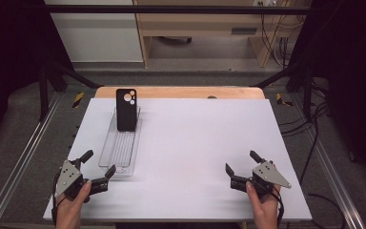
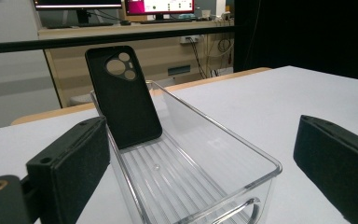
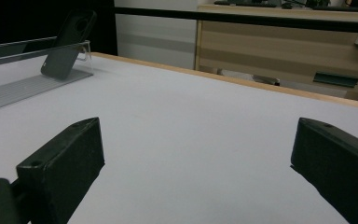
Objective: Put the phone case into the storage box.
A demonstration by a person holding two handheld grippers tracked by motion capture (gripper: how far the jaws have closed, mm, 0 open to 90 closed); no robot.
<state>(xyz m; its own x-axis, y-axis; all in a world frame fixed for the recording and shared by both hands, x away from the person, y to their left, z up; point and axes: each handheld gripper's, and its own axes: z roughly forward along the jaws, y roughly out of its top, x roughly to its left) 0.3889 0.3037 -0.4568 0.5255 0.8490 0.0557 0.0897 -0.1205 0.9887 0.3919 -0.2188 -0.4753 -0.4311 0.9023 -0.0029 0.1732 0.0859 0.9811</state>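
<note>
High view shows a black phone case (image 1: 126,109) standing tilted against the far end of a clear plastic tray (image 1: 119,149) on the left part of the white surface (image 1: 195,143). The left hand-held gripper (image 1: 98,164) sits at the tray's near end, jaws spread wide on either side of its near corner, holding nothing. The right hand-held gripper (image 1: 241,163) rests well apart near the right front edge, jaws likewise spread and empty.

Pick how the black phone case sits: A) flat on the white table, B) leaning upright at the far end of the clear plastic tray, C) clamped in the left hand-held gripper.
B: the black phone case leans against the far end wall of the clear plastic tray.
</note>
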